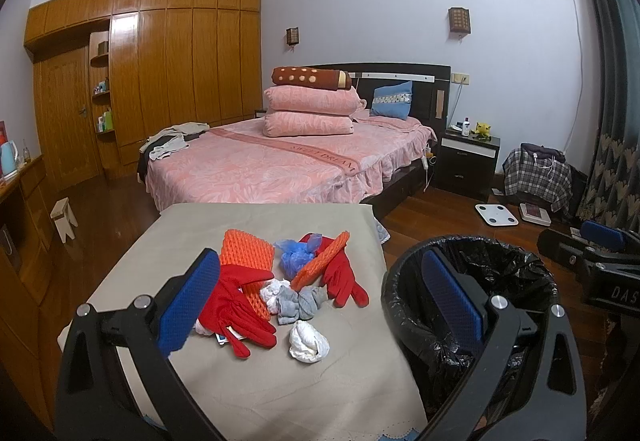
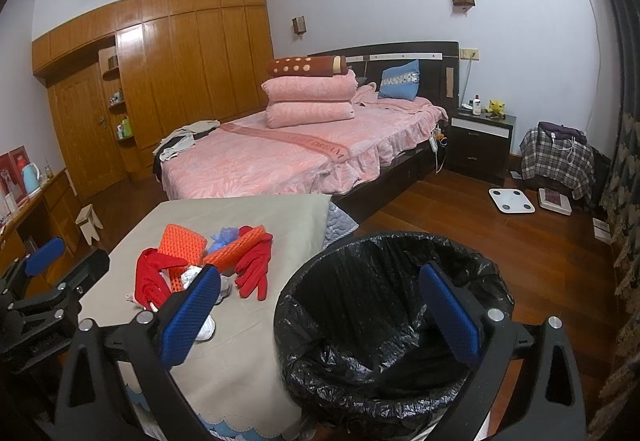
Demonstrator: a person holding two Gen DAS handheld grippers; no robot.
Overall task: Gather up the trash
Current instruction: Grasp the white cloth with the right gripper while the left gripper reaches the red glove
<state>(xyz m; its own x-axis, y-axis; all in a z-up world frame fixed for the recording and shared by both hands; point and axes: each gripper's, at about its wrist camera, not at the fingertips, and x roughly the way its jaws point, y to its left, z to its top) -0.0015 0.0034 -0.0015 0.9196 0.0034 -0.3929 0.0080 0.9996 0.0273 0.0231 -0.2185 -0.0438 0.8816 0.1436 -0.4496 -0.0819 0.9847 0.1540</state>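
Trash bin (image 2: 384,321) interior is dark under its black liner; contents cannot be made out. A flat item beneath the red glove (image 1: 236,317) is mostly hidden. Table (image 1: 280,381) near edge is cut off. Left gripper (image 1: 320,305) jaws wide, empty; white paper wad (image 1: 308,341) lies between them. Right gripper (image 2: 320,313) jaws wide, empty, straddling the bin rim.

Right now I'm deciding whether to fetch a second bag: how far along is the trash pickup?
Barely started. Done: nothing shows inside the black-lined bin. In hand: nothing; the left tool and right tool are both open and empty. Left: the white wad, grey-white wad, blue plastic bag and orange foam nets on the table, among the red gloves.
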